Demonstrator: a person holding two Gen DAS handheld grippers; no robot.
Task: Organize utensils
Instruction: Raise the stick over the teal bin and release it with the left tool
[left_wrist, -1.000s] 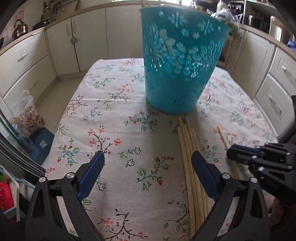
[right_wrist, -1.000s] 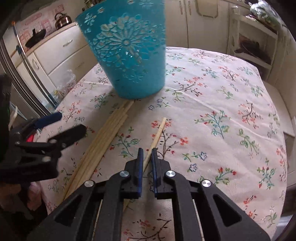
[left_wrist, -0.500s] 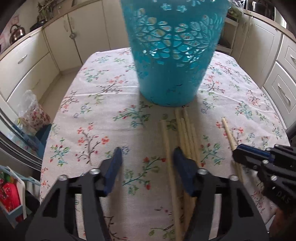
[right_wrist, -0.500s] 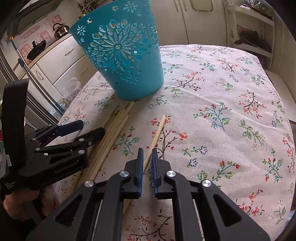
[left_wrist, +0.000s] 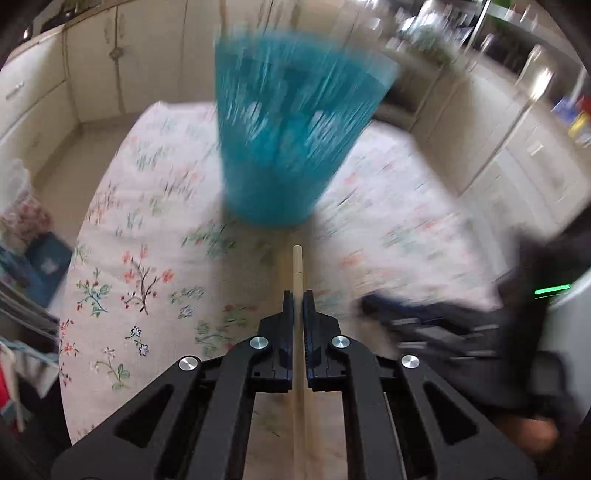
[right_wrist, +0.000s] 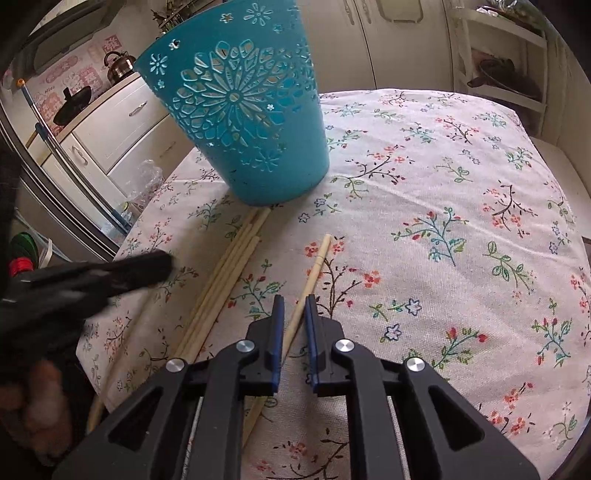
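A teal cut-out plastic bucket (right_wrist: 243, 122) stands on the floral tablecloth (right_wrist: 461, 229); it is blurred in the left wrist view (left_wrist: 291, 133). My left gripper (left_wrist: 298, 297) is shut on a wooden stick (left_wrist: 297, 269) that points toward the bucket. It shows blurred in the right wrist view (right_wrist: 147, 269). My right gripper (right_wrist: 294, 304) has its jaws narrowly apart around a single wooden stick (right_wrist: 314, 266) lying on the cloth, not touching it. A bundle of several sticks (right_wrist: 229, 266) lies just left of it.
Cream kitchen cabinets (right_wrist: 122, 125) surround the table. A shelf unit (right_wrist: 506, 74) stands at the back right. A plastic bag (left_wrist: 22, 214) and boxes sit on the floor left of the table. The right gripper shows blurred in the left wrist view (left_wrist: 443, 328).
My left gripper has closed on one stick from the bundle and lifted it, swinging fast. My right gripper's jaws have opened slightly around the single stick.
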